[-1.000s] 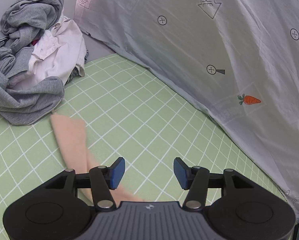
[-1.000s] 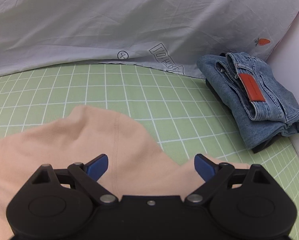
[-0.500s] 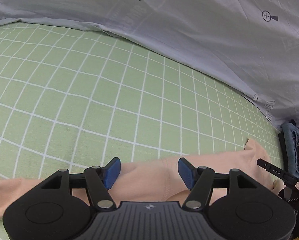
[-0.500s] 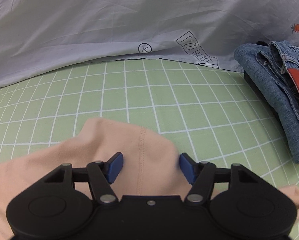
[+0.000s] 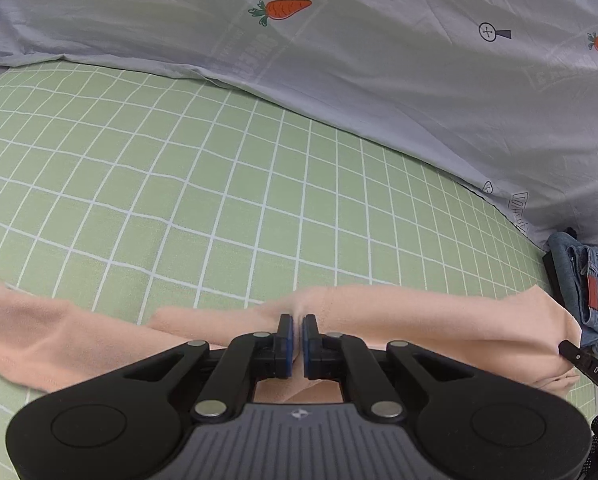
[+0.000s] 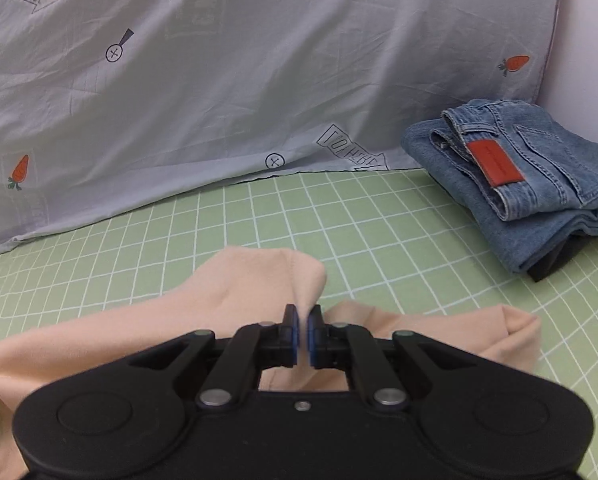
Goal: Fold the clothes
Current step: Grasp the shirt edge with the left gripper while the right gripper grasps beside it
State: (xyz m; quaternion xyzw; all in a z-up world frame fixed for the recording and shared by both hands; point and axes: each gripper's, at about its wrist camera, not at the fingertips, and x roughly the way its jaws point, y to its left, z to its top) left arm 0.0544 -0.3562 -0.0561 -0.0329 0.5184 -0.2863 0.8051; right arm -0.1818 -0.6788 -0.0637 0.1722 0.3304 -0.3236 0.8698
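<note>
Both tongs are clamped down on the peach shirt [image 5: 419, 312] right now. The left gripper [image 5: 298, 330] has its blue pads pinched together on a raised fold of the cloth, and the right gripper [image 6: 303, 330] is doing the same on another bunched-up ridge of it [image 6: 259, 280] — fabric squeezed between the pads in both views.

The shirt itself lies stretched across the green checked sheet [image 5: 179, 184], running off the left side of the left view and bunching at the right, where a bit of the other tool pokes in at the edge.

Behind everything is a pale grey cover [image 6: 259, 80] printed with carrots and little arrows. A folded pair of jeans [image 6: 519, 176] sits on the sheet off to the right, well apart from the shirt — red patch facing up, something dark tucked under it.
</note>
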